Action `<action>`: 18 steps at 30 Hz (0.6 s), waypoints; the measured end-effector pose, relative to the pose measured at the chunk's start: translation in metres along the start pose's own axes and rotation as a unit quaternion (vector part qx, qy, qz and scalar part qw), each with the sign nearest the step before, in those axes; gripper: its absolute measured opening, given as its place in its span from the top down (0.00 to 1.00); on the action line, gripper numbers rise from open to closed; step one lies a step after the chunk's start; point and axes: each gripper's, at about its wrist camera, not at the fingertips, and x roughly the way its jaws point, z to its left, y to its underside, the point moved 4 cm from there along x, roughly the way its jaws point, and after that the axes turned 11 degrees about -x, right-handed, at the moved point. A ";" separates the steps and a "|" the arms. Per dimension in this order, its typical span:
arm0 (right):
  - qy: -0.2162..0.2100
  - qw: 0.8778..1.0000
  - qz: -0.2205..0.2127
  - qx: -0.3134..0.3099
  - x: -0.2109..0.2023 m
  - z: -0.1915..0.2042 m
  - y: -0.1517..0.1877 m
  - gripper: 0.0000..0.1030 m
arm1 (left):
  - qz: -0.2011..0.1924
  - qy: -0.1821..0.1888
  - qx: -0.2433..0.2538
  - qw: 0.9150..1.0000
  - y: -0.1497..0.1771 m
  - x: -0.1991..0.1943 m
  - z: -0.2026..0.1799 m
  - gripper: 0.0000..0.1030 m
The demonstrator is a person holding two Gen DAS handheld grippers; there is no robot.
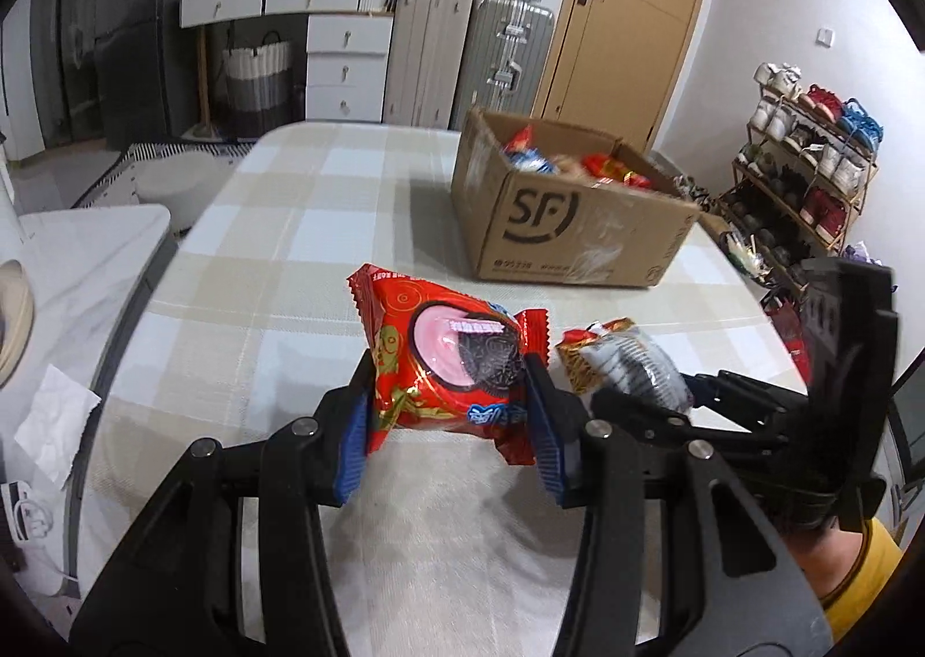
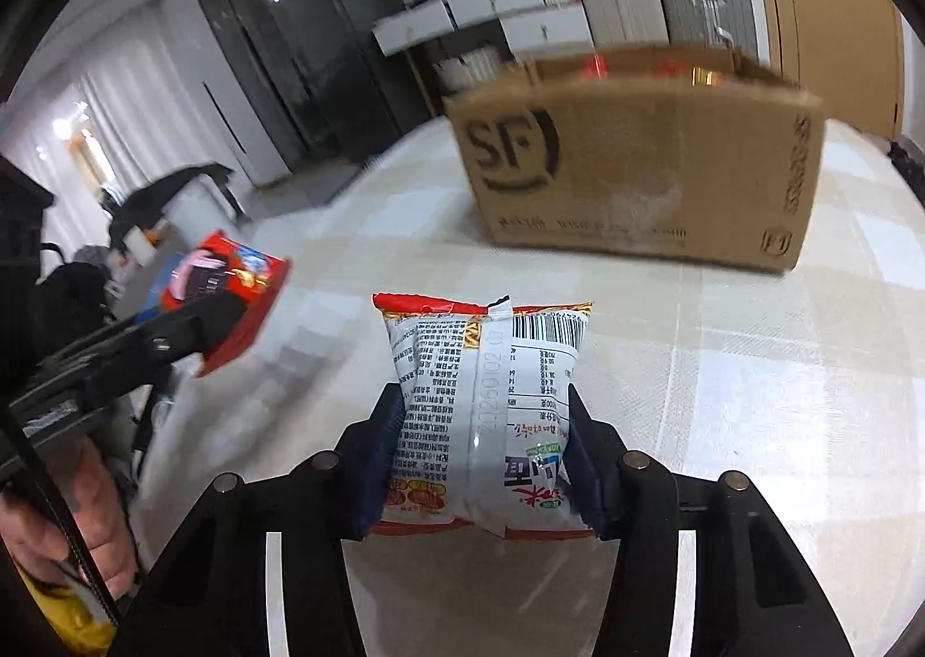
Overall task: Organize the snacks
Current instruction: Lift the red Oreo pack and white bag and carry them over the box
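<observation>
Cardboard box (image 1: 578, 217) already holds several snacks. Left gripper (image 1: 448, 425) clamps a red cookie packet (image 1: 445, 368), right gripper (image 2: 483, 460) a white packet (image 2: 485, 408); both remain outside the box.

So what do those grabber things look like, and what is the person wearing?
Each grabber is black plastic with silver round bolts and ridged blue pads on its fingers. That goes for the left gripper and the right gripper. A black strap runs by one hand. The person wears a yellow sleeve.
</observation>
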 end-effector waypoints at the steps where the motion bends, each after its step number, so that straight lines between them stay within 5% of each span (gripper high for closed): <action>1: 0.001 1.000 -0.013 -0.003 -0.011 0.003 -0.002 0.49 | -0.005 0.002 0.001 1.000 0.001 -0.008 -0.003 0.57; 7: -0.010 0.995 -0.094 -0.007 -0.084 0.022 -0.014 0.49 | -0.053 -0.004 0.033 0.998 0.005 -0.061 -0.024 0.57; 18: 0.011 0.980 -0.196 -0.028 -0.213 0.044 -0.024 0.50 | -0.114 0.046 0.080 0.989 0.000 -0.147 -0.082 0.57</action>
